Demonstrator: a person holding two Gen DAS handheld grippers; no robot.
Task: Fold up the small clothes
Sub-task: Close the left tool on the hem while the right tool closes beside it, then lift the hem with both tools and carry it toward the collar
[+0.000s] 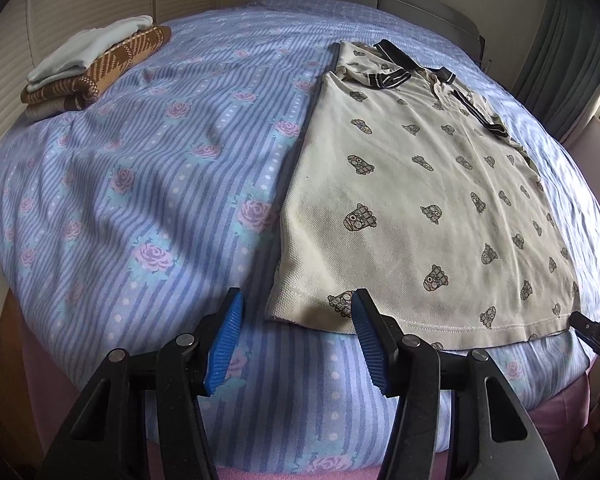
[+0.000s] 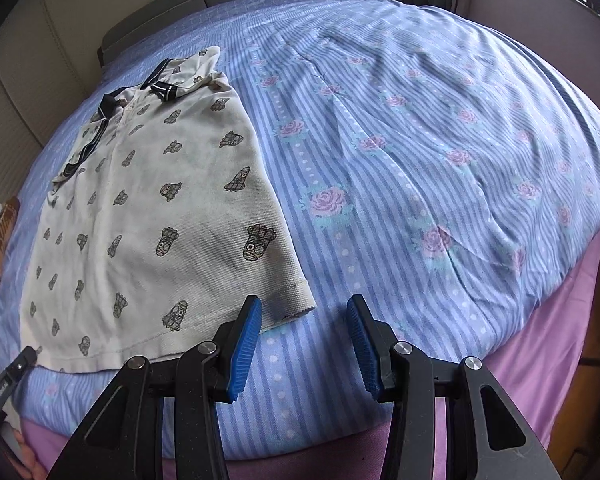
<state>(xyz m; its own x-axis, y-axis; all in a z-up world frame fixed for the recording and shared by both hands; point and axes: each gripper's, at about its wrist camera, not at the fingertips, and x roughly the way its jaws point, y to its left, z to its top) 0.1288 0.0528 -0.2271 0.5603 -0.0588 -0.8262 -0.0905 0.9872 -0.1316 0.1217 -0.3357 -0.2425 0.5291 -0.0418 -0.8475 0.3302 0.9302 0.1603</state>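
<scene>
Striped blue bedspread with pink roses [image 1: 148, 184] is filling both views. Far left, folded clothes [image 1: 96, 68] are sitting stacked. The left gripper [image 1: 298, 312] is hovering half open, gripping nothing, over the near left hem corner of the cream polo shirt [image 1: 412, 200], lying flat. The right gripper [image 2: 304, 316] is hovering partly open and empty beside the near right corner.

At nine o'clock in the right wrist view, the folded clothes [image 2: 0, 232] are cut off by the edge; the shirt's [image 2: 148, 216] prints are too small to identify.
</scene>
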